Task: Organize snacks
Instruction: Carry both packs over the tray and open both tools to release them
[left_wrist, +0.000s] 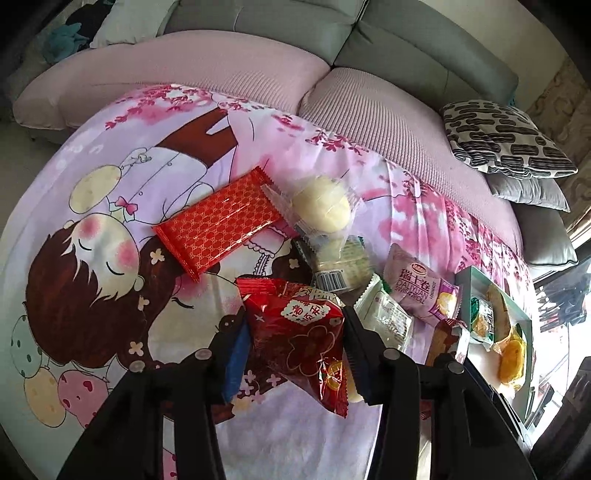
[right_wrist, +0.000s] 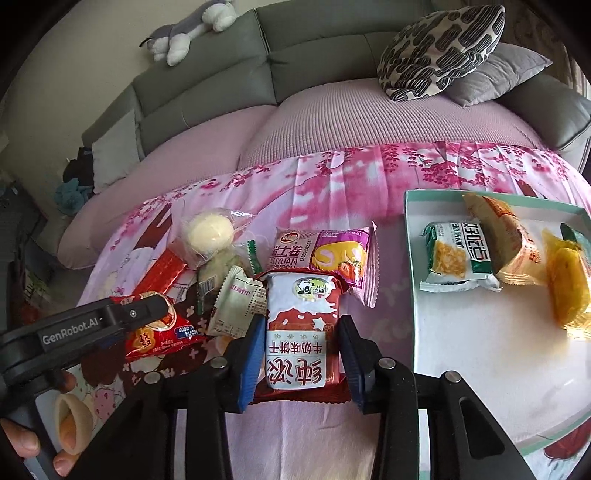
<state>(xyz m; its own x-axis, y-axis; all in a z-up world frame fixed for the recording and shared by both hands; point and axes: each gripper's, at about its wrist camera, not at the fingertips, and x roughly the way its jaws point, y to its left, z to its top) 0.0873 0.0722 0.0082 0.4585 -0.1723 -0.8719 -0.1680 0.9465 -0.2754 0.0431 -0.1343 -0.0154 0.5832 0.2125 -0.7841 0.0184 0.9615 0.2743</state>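
Tray at bench's right edge holding three packets; left tool pinching red packet, right tool pinching biscuit pack

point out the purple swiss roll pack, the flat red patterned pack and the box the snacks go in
purple swiss roll pack (right_wrist: 325, 254): right wrist view, middle of its printed front.
flat red patterned pack (left_wrist: 218, 227): left wrist view, centre of its top face.
box (right_wrist: 480, 350): right wrist view, bare white floor.

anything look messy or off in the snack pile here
Nothing looks spilled or torn. The loose snacks left of the tray lie in a jumble: the clear-wrapped bun rests partly on the red patterned packet. Three packets in the tray overlap at angles.
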